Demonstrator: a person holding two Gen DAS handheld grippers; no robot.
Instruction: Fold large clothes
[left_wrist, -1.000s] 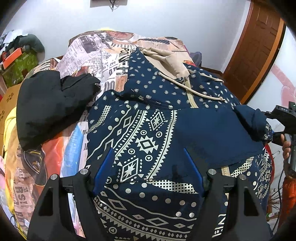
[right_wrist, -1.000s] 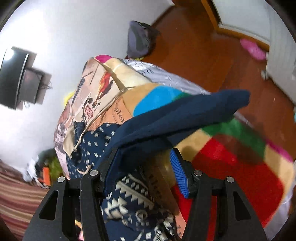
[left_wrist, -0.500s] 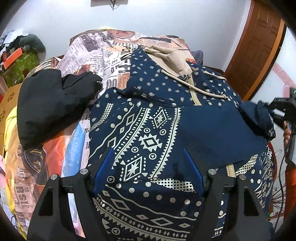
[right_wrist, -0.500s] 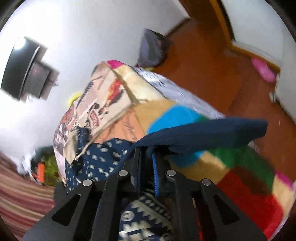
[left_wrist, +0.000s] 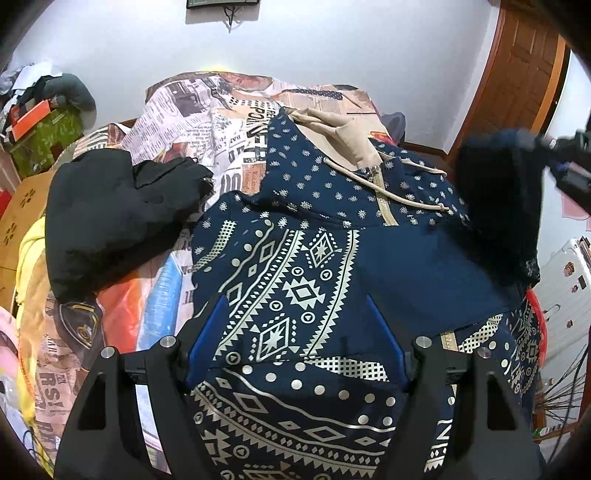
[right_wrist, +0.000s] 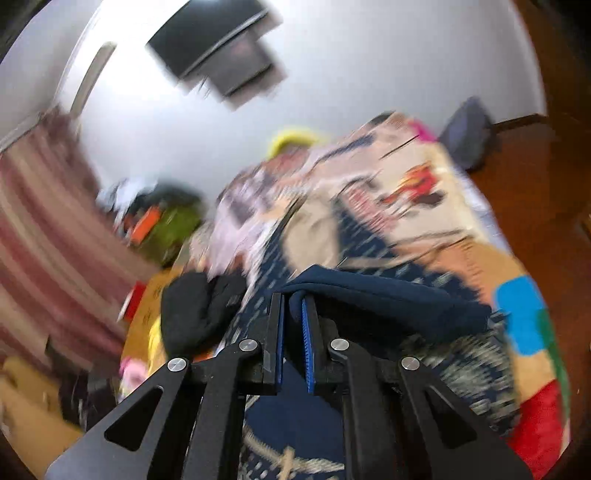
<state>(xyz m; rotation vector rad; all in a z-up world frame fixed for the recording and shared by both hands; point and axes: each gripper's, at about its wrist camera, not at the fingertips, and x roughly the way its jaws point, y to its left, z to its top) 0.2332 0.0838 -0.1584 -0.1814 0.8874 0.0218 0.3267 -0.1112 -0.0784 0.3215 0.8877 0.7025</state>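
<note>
A navy hoodie (left_wrist: 295, 288) with cream geometric print and a tan hood (left_wrist: 343, 136) lies spread on the bed. My left gripper (left_wrist: 293, 325) is open just above its lower front, holding nothing. My right gripper (right_wrist: 291, 314) is shut on the hoodie's plain navy sleeve (right_wrist: 376, 299) and holds it lifted above the garment; in the left wrist view that sleeve (left_wrist: 498, 206) hangs blurred at the right edge. The right wrist view is blurred by motion.
A black garment (left_wrist: 118, 218) lies bunched on the bed to the left of the hoodie. The bedcover (left_wrist: 207, 110) has a newspaper print. Boxes and clutter (left_wrist: 40, 129) stand at far left. A wooden door (left_wrist: 524, 74) is at right.
The right gripper closed on the sleeve and has lifted and swung it up and over toward the hoodie's middle. The left gripper stayed open in about the same place.
</note>
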